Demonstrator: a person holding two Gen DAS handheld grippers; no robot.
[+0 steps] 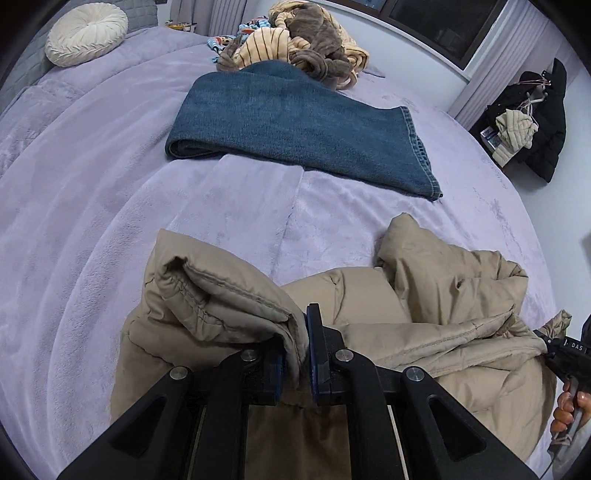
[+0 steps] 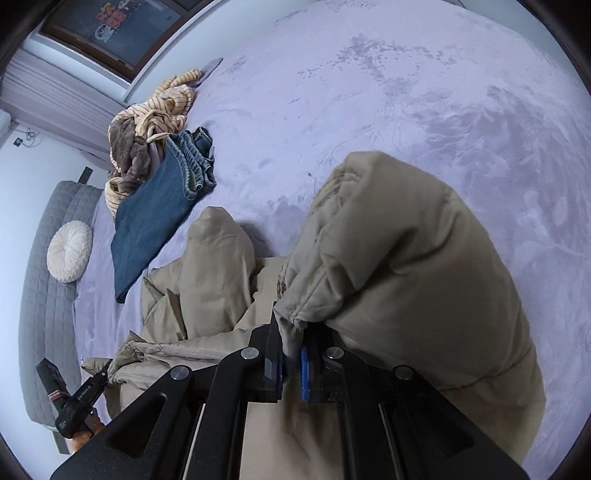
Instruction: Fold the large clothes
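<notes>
Nearest the left wrist camera, the left gripper (image 1: 296, 354) has its jaws clamped on a stitched, elasticated edge of the beige puffer jacket (image 1: 424, 332), the fabric bunched up and folded over the left finger. In the right wrist view, the right gripper (image 2: 291, 363) is likewise pinched shut on a gathered hem of the same jacket (image 2: 399, 266), with a fat padded section ballooning over its right finger (a thin strip of blue pad shows beside the pinched cloth). The rest of the jacket sags between the two grippers in loose creases and lies on the lilac plush bedspread (image 1: 92, 221); one rumpled part stands up just beyond the right gripper's hold. No containers appear in either view. Farther up the bed, well apart from the jacket, lies a pair of folded blue jeans (image 1: 295, 129), and touching their far end is a heap of striped cream and brown clothes (image 1: 306, 40). At the headboard end rests a round white pleated cushion (image 1: 86, 33), and dark coats hang on a rack (image 1: 535, 118) by the wall.
</notes>
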